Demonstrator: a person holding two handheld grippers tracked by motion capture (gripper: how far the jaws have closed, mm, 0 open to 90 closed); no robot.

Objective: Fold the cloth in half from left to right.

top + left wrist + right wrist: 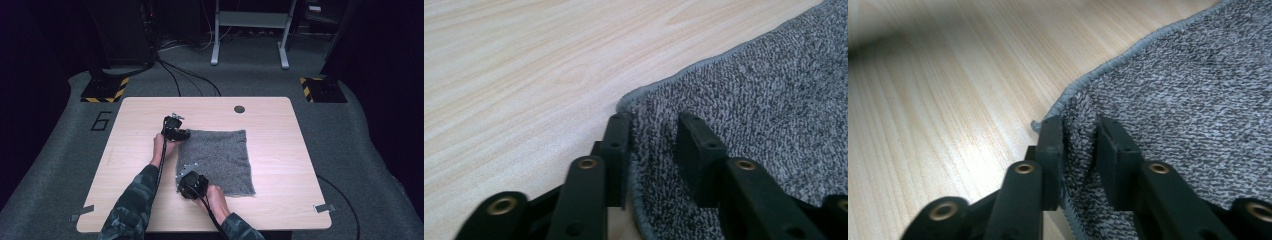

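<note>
the pale wood-grain table [130, 165] carries a grey speckled square terry towel [220, 160], lying flat a little right of the table's middle. its left edge is the line that matters, running from the far-left corner to the near-left corner, and both grippers sit on that 1 edge.

at the far-left corner is the left gripper [176, 131]. in the left gripper view [654, 131] its 2 black jaws straddle the hemmed corner, with a ridge of cloth bunched up between them; they look clamped on that fold.

at the near-left corner is the right gripper [192, 184]. in the right gripper view [1079, 131] its jaws are drawn in tighter and pinch a raised fold of the towel just inside the stitched hem.

the rest of the towel lies away to the right of both sets of jaws, so i judge that lifting this edge and carrying it rightward would fold the cloth over itself. neither hand is nearer; each has its own corner.
</note>
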